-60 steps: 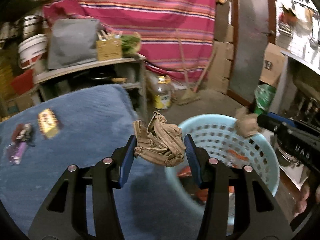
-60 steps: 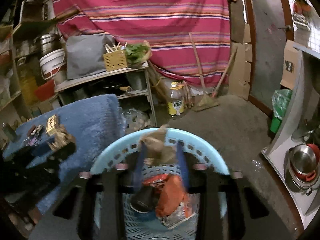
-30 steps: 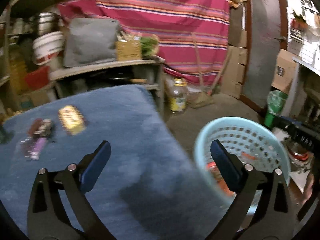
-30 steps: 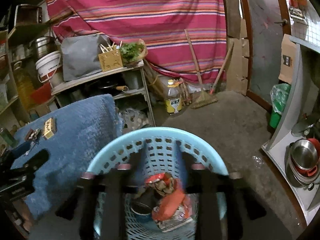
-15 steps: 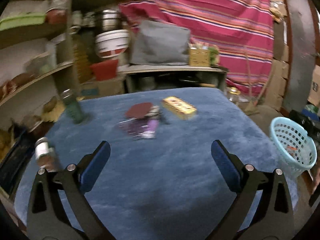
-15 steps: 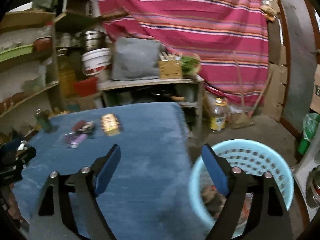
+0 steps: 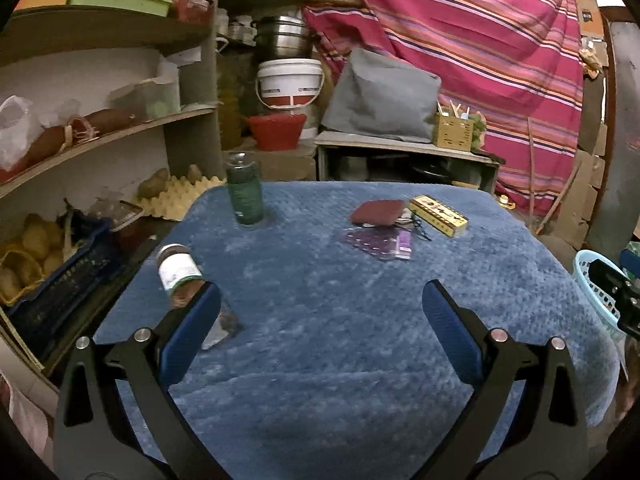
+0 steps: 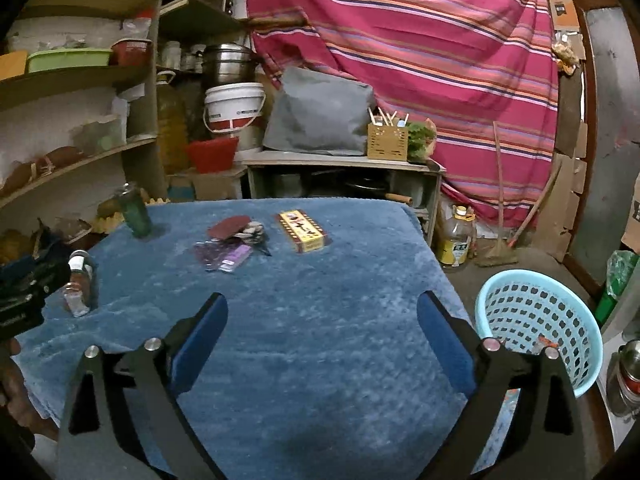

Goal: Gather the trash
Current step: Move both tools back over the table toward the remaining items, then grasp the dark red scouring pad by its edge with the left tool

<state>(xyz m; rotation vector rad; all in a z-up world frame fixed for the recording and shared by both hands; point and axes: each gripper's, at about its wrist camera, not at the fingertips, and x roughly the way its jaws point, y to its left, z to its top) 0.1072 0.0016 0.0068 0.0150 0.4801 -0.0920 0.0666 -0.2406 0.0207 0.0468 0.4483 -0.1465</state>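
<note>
A table covered with a blue plush cloth is shown in both wrist views.

Left gripper: blue-padded fingers spread wide, nothing between them, held above the cloth.

Right gripper: jaws opening, nothing between them, likewise above the cloth.

Trash on the cloth, seen in both views: a flat yellow cardboard box; beside it a dark red wrapper lying against a purple plastic packet. All lie toward the far side of the table, well apart from both grippers.

Also on the cloth: an upright green glass jar at the far left corner, and a small tipped jar with a white label near the left edge.

A light-blue perforated plastic basket is seen whole only in the right view, on the floor right of the table, with a scrap of orange inside; the left view catches only its rim.

A grey scrap beside the left finger is shown only in the left view; its kind cannot be told.
</note>
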